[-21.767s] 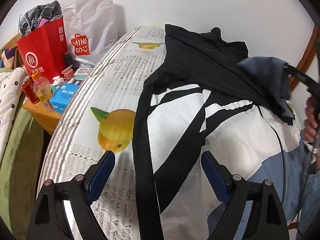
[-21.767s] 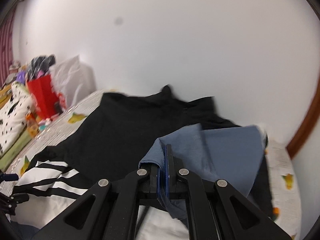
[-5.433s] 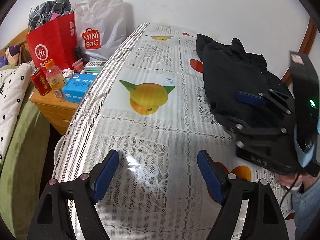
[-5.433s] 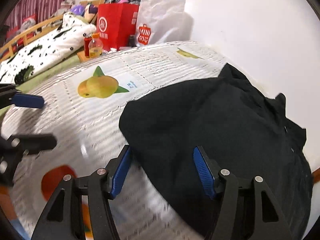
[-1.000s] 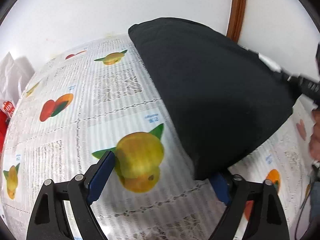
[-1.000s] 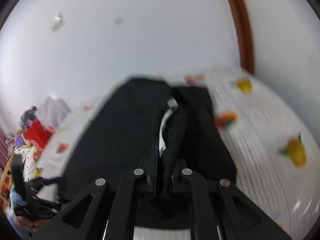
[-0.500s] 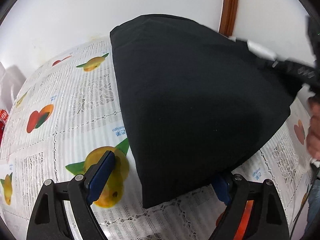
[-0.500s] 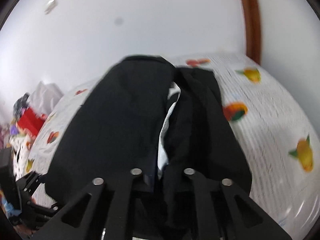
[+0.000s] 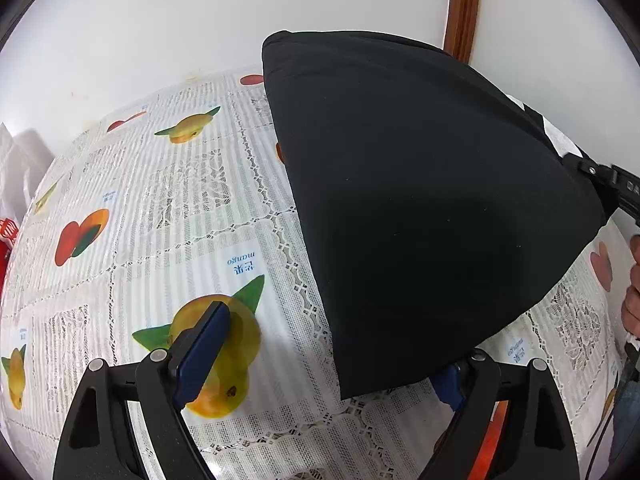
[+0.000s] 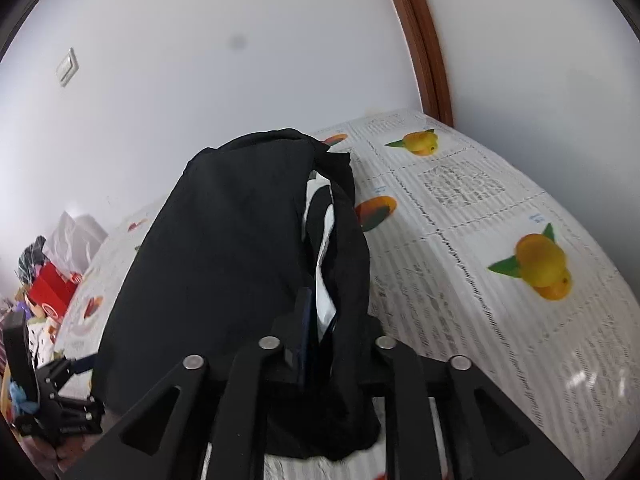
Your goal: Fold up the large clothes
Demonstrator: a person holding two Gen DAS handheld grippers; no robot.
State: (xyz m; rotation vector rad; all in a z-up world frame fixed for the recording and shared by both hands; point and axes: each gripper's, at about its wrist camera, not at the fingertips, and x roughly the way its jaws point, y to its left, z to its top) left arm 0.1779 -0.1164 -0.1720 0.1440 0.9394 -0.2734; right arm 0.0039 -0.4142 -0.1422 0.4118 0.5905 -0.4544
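Fabric fills the right gripper [image 10: 320, 344], whose jaws are opening around a bunched edge of the folded black jacket [image 9: 420, 208]; the left gripper [image 9: 332, 356] stands wide, the jacket's near corner over its right finger at 5 o'clock, unpinched. Soft, light and probably slippery, the jacket lies on the fruit-print tablecloth [image 9: 180, 208] toward 1 o'clock and is best pinched through all layers at a corner. Both grippers tilt downward at the table.
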